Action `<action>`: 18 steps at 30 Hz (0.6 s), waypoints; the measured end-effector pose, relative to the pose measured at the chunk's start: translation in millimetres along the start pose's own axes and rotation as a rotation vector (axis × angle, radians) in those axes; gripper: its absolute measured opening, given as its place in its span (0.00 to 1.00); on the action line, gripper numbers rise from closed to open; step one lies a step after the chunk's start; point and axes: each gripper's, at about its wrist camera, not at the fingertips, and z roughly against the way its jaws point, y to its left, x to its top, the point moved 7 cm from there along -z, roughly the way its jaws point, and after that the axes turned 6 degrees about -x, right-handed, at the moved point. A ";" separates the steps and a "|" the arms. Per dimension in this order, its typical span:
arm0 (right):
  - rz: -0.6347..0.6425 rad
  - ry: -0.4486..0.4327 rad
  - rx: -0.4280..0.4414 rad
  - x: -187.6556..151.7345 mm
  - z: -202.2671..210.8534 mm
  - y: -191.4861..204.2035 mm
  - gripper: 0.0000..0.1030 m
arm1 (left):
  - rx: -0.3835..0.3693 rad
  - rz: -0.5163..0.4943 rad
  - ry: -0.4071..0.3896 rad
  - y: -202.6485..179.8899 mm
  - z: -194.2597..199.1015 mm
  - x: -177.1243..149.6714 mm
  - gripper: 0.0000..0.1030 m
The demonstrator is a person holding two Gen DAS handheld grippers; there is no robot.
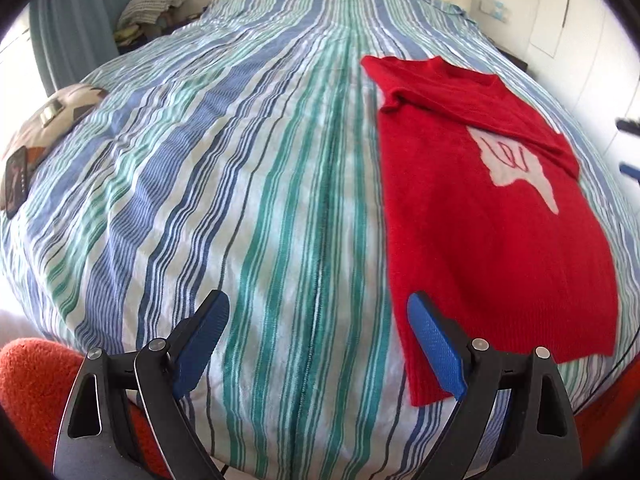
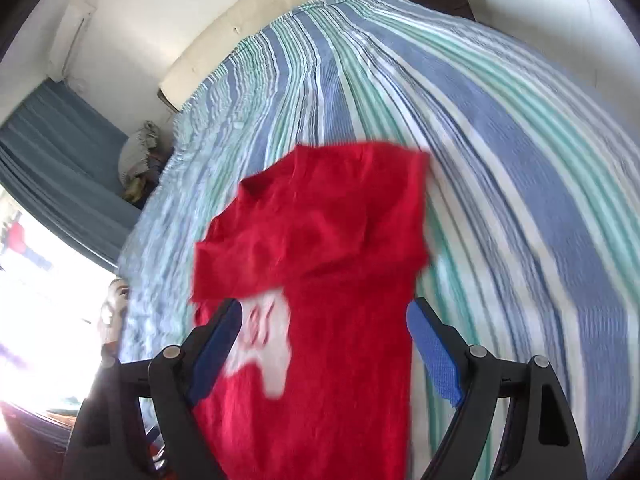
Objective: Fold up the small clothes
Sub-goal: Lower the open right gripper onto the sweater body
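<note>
The left hand-held gripper (image 1: 318,334) hangs with its blue-padded jaws spread wide and empty over the striped blue, green and white bedspread (image 1: 224,184). Just beside its right pad lies the hem of a red knitted sweater (image 1: 488,240). The right hand-held gripper (image 2: 324,336), also wide apart and gripping nothing, hovers above it. The sweater lies flat on the bed, a sleeve folded across its white chest motif (image 1: 516,164).
</note>
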 end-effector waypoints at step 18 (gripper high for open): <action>0.064 0.023 -0.050 -5.8 -62.4 5.7 0.76 | 0.009 0.014 0.033 4.4 -6.3 -5.6 0.89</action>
